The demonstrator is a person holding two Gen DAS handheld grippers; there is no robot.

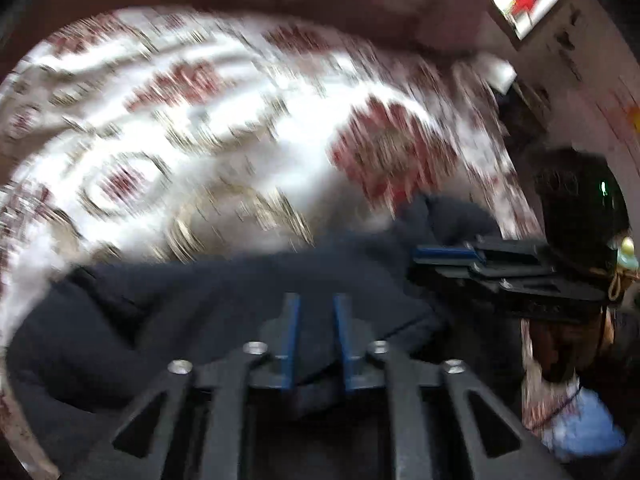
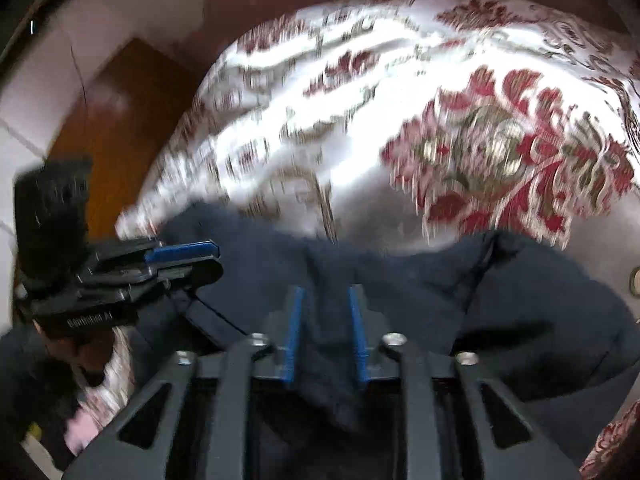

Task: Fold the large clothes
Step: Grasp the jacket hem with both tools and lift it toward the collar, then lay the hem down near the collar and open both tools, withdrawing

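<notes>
A: Garment (image 1: pixel 200 300) position?

B: Dark garment is draped over the patterned bed cover (image 1: pixel 208 128), raised at one edge.

A: Gripper state?

B: Left gripper (image 1: pixel 316 340) and right gripper (image 2: pixel 326 332) are each clamped on cloth, probably so the edge is carried evenly.

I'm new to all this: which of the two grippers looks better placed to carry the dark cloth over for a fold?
Neither stands out. The left gripper and the right gripper each have dark navy fabric garment between their blue pads, side by side above the white bedspread with red floral medallions. They probably move together.
</notes>
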